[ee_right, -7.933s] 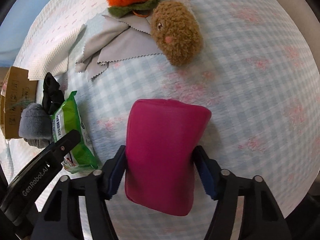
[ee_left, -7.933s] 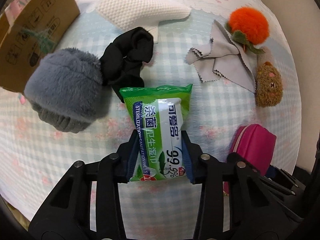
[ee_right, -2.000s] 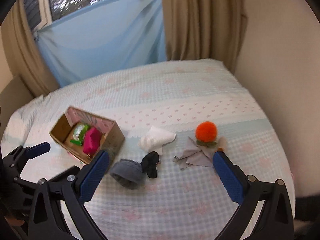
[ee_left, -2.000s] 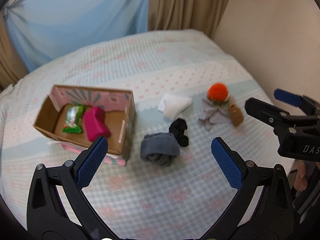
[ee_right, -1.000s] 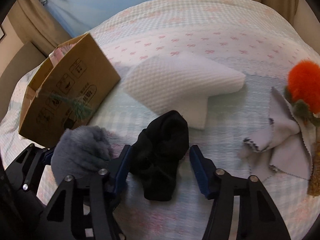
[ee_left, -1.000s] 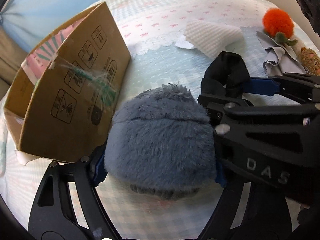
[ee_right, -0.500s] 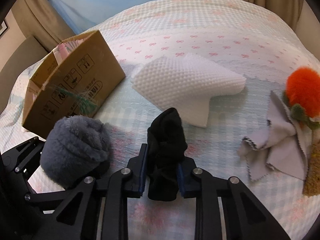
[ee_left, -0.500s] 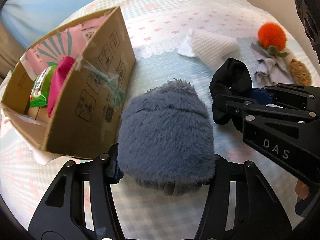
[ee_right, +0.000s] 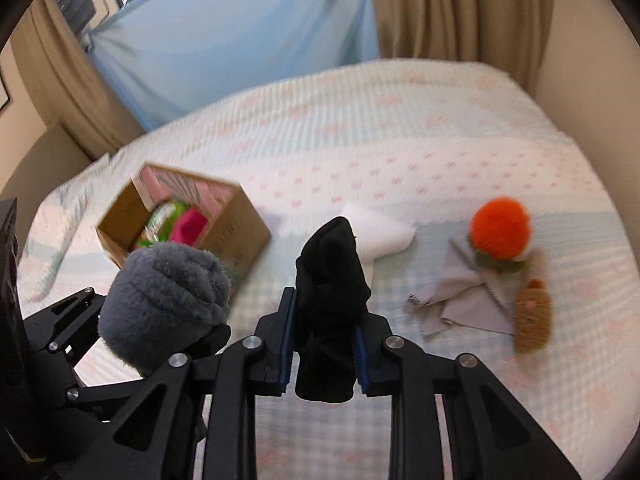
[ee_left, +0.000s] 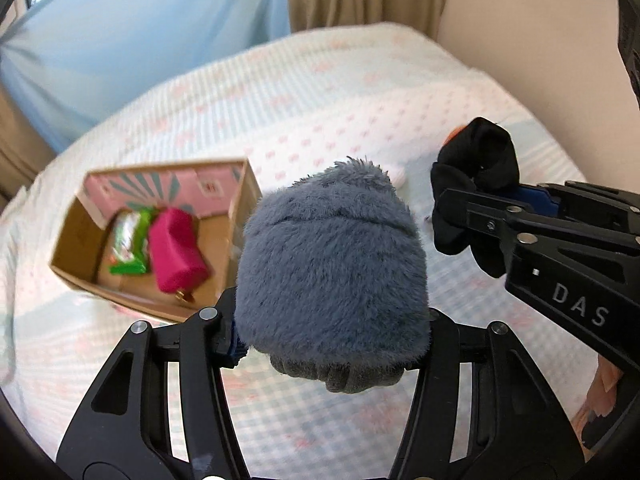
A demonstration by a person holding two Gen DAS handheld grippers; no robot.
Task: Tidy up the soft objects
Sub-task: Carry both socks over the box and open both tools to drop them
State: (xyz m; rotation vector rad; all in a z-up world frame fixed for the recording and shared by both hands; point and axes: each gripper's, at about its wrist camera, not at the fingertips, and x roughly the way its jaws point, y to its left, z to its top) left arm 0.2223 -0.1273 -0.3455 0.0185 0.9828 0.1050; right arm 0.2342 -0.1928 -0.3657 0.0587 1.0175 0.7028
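My left gripper (ee_left: 332, 336) is shut on a fuzzy grey hat (ee_left: 332, 276) and holds it above the bed; the hat also shows at the left of the right wrist view (ee_right: 164, 304). My right gripper (ee_right: 324, 344) is shut on a black sock (ee_right: 330, 304), also lifted; it shows at the right of the left wrist view (ee_left: 476, 184). The cardboard box (ee_left: 80, 276) lies ahead to the left with a green wipes pack (ee_left: 128, 240) and a pink pouch (ee_left: 176, 252) inside. It also shows in the right wrist view (ee_right: 236, 232).
On the bed (ee_right: 440, 152) lie a white textured cloth (ee_right: 380, 232), a grey cloth (ee_right: 464, 304), an orange pompom (ee_right: 500, 228) and a brown plush (ee_right: 532, 316). A blue curtain (ee_left: 140, 40) and a beige wall (ee_left: 520, 20) stand behind.
Both grippers have risen off the bed with the hat and the sock. The view now looks down into the box from higher up.
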